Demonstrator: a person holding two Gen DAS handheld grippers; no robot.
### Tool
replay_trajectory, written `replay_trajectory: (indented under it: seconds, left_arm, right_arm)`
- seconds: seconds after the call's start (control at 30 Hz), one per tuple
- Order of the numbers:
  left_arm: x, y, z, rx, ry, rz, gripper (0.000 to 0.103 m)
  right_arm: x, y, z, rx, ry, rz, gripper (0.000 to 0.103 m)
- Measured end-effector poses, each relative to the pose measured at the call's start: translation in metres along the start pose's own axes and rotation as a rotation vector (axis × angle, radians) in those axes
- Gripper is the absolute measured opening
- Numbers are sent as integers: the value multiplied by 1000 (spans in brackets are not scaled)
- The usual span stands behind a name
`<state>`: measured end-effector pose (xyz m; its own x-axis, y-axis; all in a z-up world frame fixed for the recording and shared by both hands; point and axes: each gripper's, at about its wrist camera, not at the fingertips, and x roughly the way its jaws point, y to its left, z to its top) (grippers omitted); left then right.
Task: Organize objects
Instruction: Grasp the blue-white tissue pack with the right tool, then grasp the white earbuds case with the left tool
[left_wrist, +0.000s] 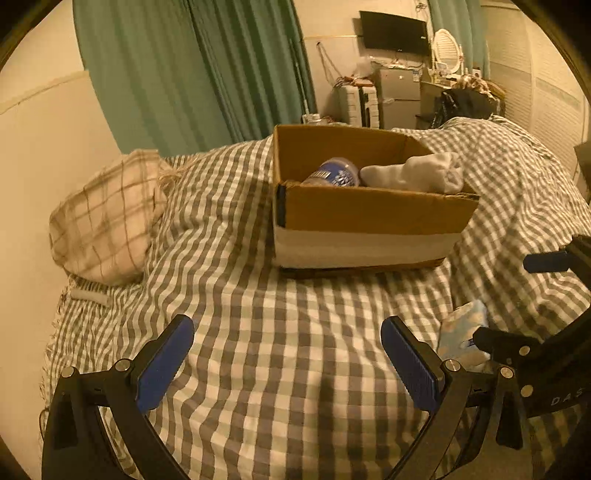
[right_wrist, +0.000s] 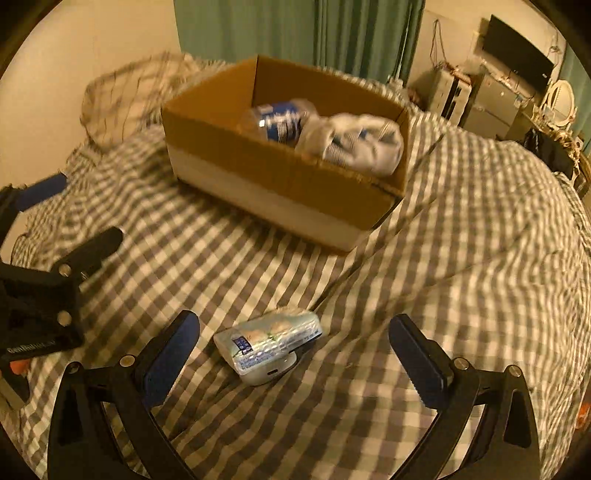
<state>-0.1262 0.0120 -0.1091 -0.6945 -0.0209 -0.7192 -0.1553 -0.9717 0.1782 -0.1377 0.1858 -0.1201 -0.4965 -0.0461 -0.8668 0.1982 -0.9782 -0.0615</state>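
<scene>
I am holding my right gripper (right_wrist: 293, 354) spread wide over the checked bedspread (right_wrist: 461, 277), its jaws gripping nothing, with a tissue packet (right_wrist: 267, 345) lying between them. My left gripper (left_wrist: 288, 360) is hanging open too, above bare cloth. Farther off, the cardboard box (right_wrist: 258, 173) is sitting on the bed, holding a plastic bottle (right_wrist: 282, 120) on the left and grey socks (right_wrist: 364, 144) on the right.

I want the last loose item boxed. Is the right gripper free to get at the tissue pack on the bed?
Probably yes. The right gripper is open with the tissue pack lying between and just ahead of its fingers on the bedspread, nothing covering it.
</scene>
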Motion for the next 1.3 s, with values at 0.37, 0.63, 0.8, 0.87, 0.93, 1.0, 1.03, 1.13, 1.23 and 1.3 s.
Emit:
replay_trajectory:
  seconds: [0.37, 0.63, 0.8, 0.87, 0.93, 1.0, 1.03, 1.13, 1.23, 1.3]
  left_arm:
    - [10, 13, -2, -57, 43, -42, 103]
    - [14, 15, -4, -78, 75, -58, 103]
    - [13, 8, -2, -81, 99, -62, 103]
    - [12, -1, 0, -69, 108, -75, 103]
    - [12, -17, 1, -54, 122, -108, 103]
    - [15, -38, 1, -31, 144, -158, 103]
    - [17, -49, 0, -14, 155, -172, 103]
    - [24, -85, -5, 67, 182, -198, 103]
    - [37, -114, -13, 145, 220, -220, 103]
    - [45, -125, -19, 181, 238, -215, 103]
  right_arm:
    - [46, 22, 6, -92, 131, -26, 100]
    - [71, 33, -1, -149, 222, -19, 80]
    - [41, 27, -3, -129, 125, -24, 74]
    - [15, 18, -2, -99, 55, -24, 74]
    - [-12, 3, -2, -69, -8, -33, 74]
    - [-33, -11, -1, -43, -50, -42, 74]
    - [-42, -19, 0, -28, -72, -53, 74]
    - [-55, -35, 7, -7, -106, -89, 74]
    - [-56, -49, 5, 8, -113, -87, 74]
    - [-51, -56, 7, 18, -109, -78, 74]
